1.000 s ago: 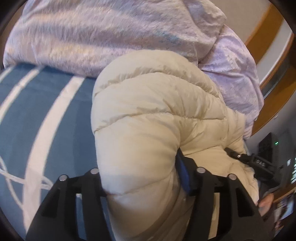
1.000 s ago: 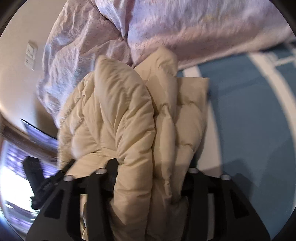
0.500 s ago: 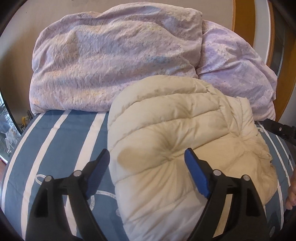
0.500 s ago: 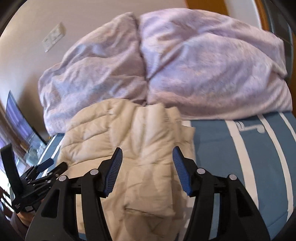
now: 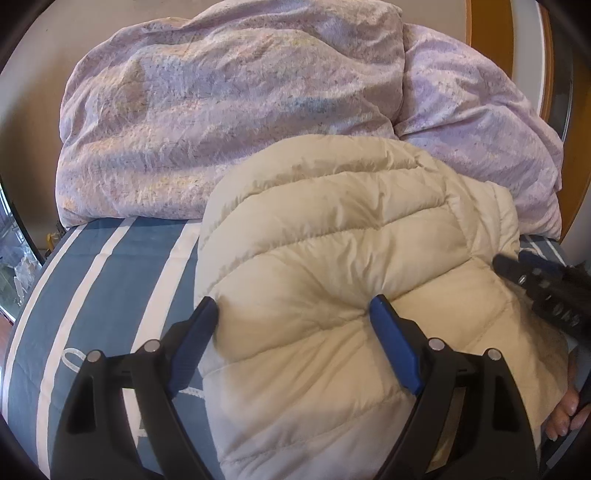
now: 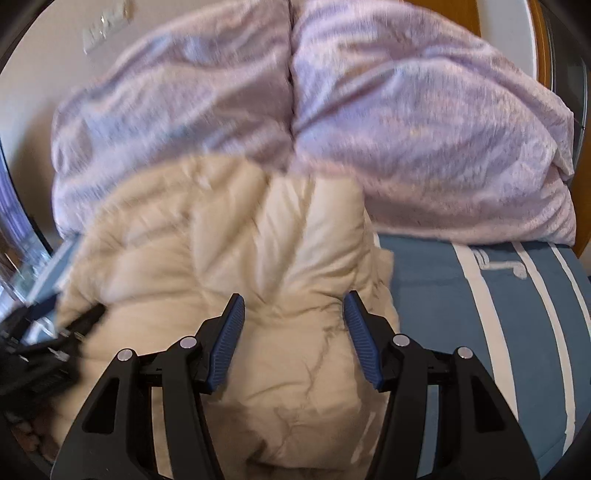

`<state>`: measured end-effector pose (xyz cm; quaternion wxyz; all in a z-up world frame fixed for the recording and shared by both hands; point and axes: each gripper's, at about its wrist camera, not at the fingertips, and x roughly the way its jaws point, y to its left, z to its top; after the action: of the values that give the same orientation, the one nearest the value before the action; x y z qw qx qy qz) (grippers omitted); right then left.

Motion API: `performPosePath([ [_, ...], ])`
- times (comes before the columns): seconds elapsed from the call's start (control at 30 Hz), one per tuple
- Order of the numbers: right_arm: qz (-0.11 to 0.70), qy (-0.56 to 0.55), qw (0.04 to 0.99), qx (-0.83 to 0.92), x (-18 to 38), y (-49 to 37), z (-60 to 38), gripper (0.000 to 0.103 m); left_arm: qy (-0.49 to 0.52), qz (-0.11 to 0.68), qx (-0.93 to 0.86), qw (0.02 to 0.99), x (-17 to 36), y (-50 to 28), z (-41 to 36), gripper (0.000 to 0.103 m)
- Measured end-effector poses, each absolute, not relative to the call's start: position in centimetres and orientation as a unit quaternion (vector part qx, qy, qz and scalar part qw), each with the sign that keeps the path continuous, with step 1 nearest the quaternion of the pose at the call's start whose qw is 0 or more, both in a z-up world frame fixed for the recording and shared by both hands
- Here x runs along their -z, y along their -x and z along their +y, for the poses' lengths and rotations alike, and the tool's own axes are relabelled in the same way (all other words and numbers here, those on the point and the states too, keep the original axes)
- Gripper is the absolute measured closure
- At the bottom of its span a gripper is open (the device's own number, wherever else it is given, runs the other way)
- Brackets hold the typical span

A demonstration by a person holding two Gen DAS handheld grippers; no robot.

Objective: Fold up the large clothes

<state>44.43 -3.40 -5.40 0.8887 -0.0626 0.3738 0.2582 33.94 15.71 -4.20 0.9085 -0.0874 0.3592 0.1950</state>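
Observation:
A cream puffer jacket (image 5: 354, 266) lies bundled on the blue striped bed cover (image 5: 122, 280), pushed against the lilac duvet. My left gripper (image 5: 293, 321) is open, its blue pads wide apart over the jacket's near part, holding nothing. The jacket also shows in the right wrist view (image 6: 236, 258), blurred. My right gripper (image 6: 293, 314) is open above the jacket's near edge, holding nothing. The right gripper shows at the right edge of the left wrist view (image 5: 546, 288), and the left gripper at the left edge of the right wrist view (image 6: 48, 343).
A bulky lilac duvet (image 5: 236, 110) is piled along the back against the wall, also in the right wrist view (image 6: 406, 129). The blue cover with white stripes (image 6: 498, 314) extends right of the jacket. A wooden frame (image 5: 487, 26) stands at the back right.
Both grippers let go of the jacket and opened. It dropped onto the bed in a bundle, and both grippers pulled back and now hover over its near side.

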Motion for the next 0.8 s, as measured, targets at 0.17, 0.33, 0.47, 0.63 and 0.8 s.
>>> performPosePath([
  [0.17, 0.396, 0.049, 0.882, -0.252, 7.3, -44.7, -4.5, 0.045, 0.086, 0.36, -0.187, 0.91, 4.8, -34.3, 15.3, 0.015],
  [0.33, 0.408, 0.035, 0.877, -0.25, 8.4, -44.7, -5.2, 0.045, 0.086, 0.362, -0.182, 0.91, 5.7, -34.7, 14.9, 0.015],
  [0.47, 0.413, 0.027, 0.875, -0.251, 8.9, -44.7, -5.4, 0.045, 0.084, 0.368, -0.178, 0.909, 6.4, -35.0, 14.8, 0.015],
  [0.63, 0.417, 0.023, 0.874, -0.25, 9.2, -44.8, -5.4, 0.045, 0.089, 0.374, -0.175, 0.907, 7.1, -35.4, 14.9, 0.013],
  [0.8, 0.417, 0.02, 0.874, -0.249, 9.4, -44.8, -5.5, 0.045, 0.093, 0.38, -0.171, 0.904, 7.7, -35.8, 15.1, 0.012],
])
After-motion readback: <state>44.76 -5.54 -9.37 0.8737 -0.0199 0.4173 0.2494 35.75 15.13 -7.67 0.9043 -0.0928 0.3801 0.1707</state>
